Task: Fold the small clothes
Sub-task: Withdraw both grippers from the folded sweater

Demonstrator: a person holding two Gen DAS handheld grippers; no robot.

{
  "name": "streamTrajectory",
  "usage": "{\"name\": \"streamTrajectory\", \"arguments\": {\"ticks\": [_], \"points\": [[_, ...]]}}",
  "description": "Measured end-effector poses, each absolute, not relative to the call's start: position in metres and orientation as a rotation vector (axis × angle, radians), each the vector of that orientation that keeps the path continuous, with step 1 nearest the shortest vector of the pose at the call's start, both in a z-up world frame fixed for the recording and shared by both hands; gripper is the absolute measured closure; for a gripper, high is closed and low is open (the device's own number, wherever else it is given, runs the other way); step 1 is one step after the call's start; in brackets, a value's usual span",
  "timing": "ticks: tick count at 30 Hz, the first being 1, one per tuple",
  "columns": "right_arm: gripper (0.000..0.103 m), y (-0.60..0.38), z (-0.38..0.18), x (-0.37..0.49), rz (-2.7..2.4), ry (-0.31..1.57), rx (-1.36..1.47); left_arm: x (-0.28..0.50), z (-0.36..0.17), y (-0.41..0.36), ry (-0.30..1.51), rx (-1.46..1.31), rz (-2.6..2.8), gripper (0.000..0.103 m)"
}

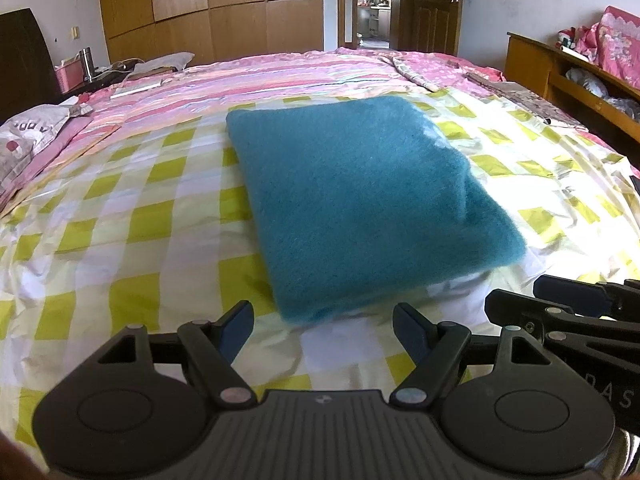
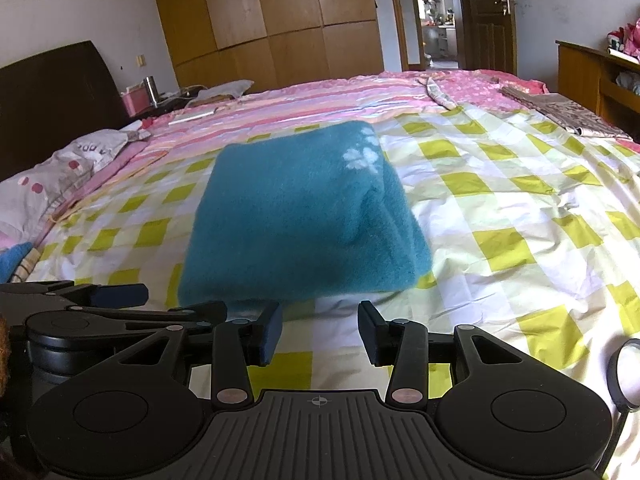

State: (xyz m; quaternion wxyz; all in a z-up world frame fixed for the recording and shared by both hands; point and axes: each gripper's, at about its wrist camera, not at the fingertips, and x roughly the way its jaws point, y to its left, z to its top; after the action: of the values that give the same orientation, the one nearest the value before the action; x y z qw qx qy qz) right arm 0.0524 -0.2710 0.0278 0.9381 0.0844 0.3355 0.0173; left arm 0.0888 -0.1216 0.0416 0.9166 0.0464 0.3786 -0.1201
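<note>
A teal fleece cloth (image 1: 360,200) lies folded into a thick rectangle on the yellow-checked sheet (image 1: 120,232). It also shows in the right wrist view (image 2: 300,220), with a white paw print near its far right corner. My left gripper (image 1: 322,330) is open and empty, just short of the cloth's near edge. My right gripper (image 2: 320,334) is open and empty, also just in front of the near edge. The right gripper shows at the lower right of the left wrist view (image 1: 560,312); the left one shows at the lower left of the right wrist view (image 2: 100,304).
The bed carries a pink striped quilt (image 1: 260,76) at the far side and a pillow (image 2: 60,176) at the left. A folded patterned cloth (image 2: 560,116) lies at the far right. A wooden shelf (image 1: 560,68) stands right of the bed; a wardrobe (image 1: 208,8) stands behind.
</note>
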Motion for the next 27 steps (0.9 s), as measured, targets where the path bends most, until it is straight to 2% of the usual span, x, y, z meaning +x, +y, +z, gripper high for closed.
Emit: {"name": "streamTrajectory", "arguments": {"ticks": [5,20,27], "points": [[0.058,-0.271,0.027,0.06,0.033,0.685,0.167,0.095,0.039,-0.121,0.789,0.096,-0.243,0.021],[0.057,-0.281,0.02,0.09,0.018,0.702,0.165,0.118,0.031,-0.117,0.827,0.071,-0.227,0.021],[0.057,-0.278,0.015,0.099,0.027,0.711,0.151,0.123,0.029,-0.118,0.835,0.074,-0.224,0.016]]}}
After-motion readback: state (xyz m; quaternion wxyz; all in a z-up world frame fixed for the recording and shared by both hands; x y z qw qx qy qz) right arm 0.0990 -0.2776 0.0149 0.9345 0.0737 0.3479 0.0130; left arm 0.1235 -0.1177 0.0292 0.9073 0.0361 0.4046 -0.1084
